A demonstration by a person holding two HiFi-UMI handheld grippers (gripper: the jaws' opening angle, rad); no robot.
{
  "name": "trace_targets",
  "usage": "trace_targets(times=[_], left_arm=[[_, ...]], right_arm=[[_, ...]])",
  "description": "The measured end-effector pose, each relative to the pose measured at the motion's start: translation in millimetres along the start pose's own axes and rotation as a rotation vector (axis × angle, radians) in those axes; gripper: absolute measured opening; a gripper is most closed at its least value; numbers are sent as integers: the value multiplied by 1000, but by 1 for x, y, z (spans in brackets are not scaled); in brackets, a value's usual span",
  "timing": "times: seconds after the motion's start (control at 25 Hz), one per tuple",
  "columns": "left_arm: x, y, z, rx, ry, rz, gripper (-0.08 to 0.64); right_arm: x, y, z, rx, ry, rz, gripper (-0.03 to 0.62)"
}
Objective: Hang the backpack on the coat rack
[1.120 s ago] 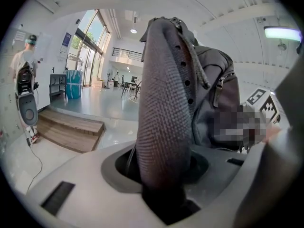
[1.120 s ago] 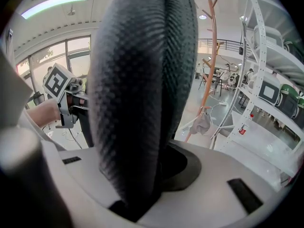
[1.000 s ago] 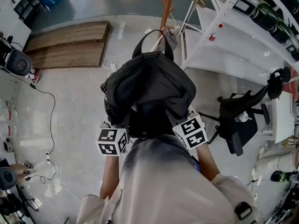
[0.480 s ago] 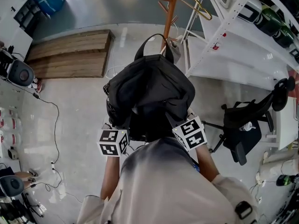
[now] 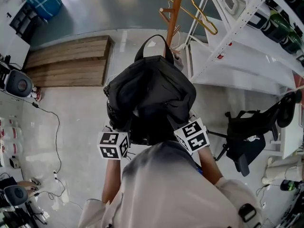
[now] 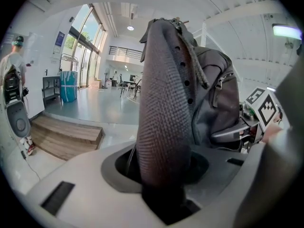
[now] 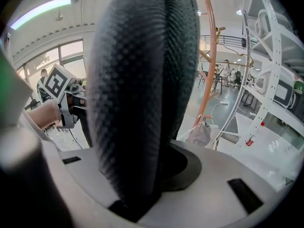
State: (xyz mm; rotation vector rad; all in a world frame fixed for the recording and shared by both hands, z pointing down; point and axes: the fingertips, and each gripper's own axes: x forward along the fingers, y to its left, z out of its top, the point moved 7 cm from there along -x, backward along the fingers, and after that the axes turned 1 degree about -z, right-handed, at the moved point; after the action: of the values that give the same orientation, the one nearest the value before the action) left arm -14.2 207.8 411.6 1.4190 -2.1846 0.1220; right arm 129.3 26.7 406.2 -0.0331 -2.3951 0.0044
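I hold a black backpack up in front of the person's body, its top handle loop pointing toward the orange coat rack pole. In the head view only the marker cubes of the left gripper and right gripper show; the fingers are hidden under the bag. In the left gripper view a padded mesh shoulder strap runs up from between the jaws, which are shut on it. The right gripper view shows the other strap clamped the same way, with the coat rack pole just beyond.
White metal shelving stands right of the rack. A gold hanger hangs on the rack and a small grey bag lies at its foot. A black office chair, a wooden platform and floor cables lie around.
The person has walked toward the coat rack with the backpack. The pole, shelving and platform have slid down the head view. Both grips on the straps look the same.
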Motion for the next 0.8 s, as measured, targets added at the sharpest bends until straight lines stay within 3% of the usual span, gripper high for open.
trace_targets(times=[0.8], left_arm=[[129, 32, 76, 6, 43, -25, 160]], right_arm=[[67, -119, 60, 41, 13, 19, 126]])
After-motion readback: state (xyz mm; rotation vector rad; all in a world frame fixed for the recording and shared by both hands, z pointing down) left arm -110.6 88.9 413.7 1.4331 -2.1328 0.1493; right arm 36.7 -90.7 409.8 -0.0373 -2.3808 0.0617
